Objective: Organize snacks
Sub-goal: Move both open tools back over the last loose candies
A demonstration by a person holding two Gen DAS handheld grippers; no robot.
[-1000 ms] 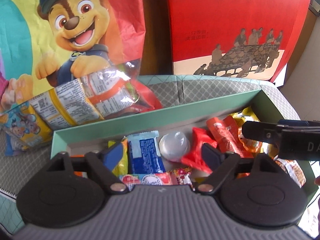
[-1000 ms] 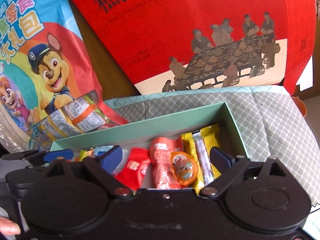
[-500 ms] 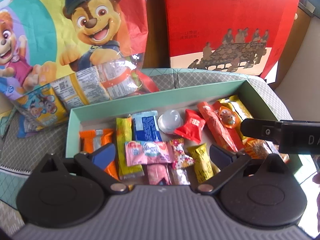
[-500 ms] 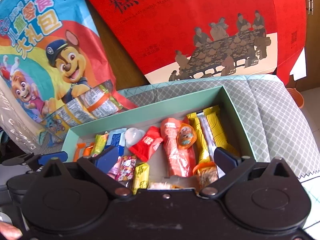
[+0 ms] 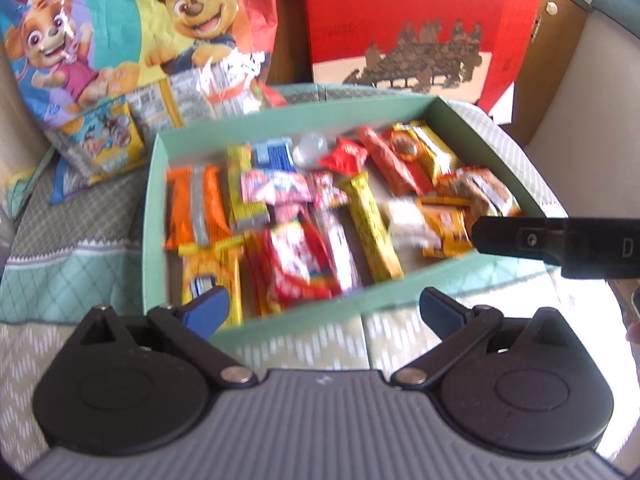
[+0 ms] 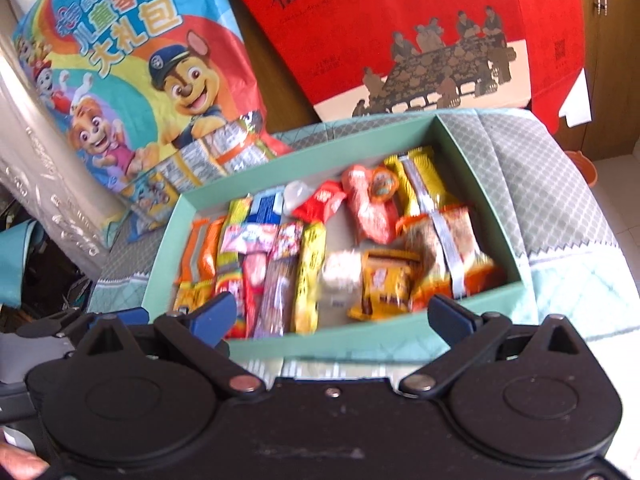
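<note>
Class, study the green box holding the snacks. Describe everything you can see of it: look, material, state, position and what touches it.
The green box is a shallow, pale mint rectangle, seemingly cardboard, open-topped with no lid in view. It lies flat on a grey-and-teal patterned quilted cloth. Its pale floor is nearly covered with wrapped snacks lying side by side, mostly lengthwise. A cartoon-dog snack bag leans behind its far left corner, apparently touching it, and a red gift box stands behind. No gripper fingers touch it.

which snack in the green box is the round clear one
The clear dome-shaped jelly cup near the back wall of the green box, between the blue packet and red candy; everything else is a flat wrapper.
</note>
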